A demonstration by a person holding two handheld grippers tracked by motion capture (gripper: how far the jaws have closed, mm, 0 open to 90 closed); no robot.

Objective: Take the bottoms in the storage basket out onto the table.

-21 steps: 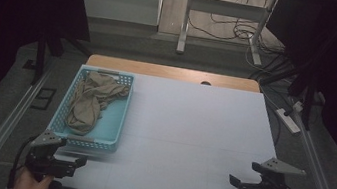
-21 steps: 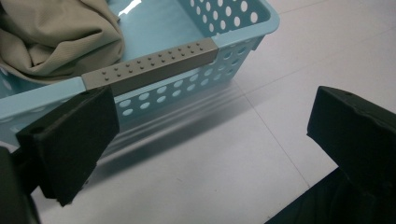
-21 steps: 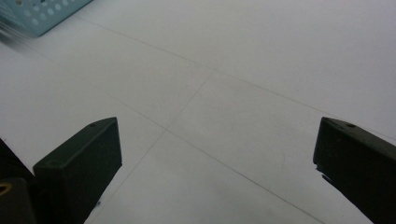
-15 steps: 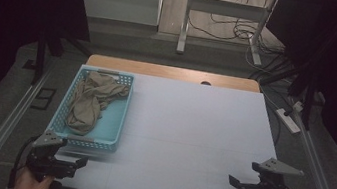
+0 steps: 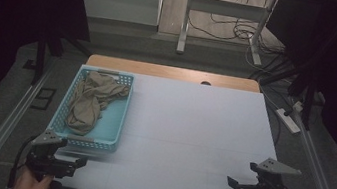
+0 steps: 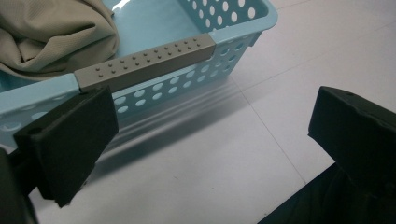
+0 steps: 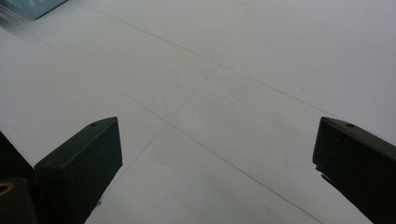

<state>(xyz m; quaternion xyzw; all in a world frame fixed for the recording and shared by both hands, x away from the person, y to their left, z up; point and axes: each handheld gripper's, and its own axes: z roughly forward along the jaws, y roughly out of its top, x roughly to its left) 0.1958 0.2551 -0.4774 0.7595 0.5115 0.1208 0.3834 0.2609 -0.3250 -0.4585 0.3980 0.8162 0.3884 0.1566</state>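
Nothing's really budged since a moment ago: left gripper (image 5: 76,163) and right gripper (image 5: 233,183) both hang wide open and empty over the table (image 5: 191,128), with the beige cloth (image 5: 89,103) bunched in the blue basket (image 5: 120,117) just beyond the left gripper.

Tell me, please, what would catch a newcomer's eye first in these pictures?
Probably the light blue basket on the left side of the white table, with a crumpled beige cloth lying in it. Next, the left gripper and right gripper at the near edge, both open and empty.
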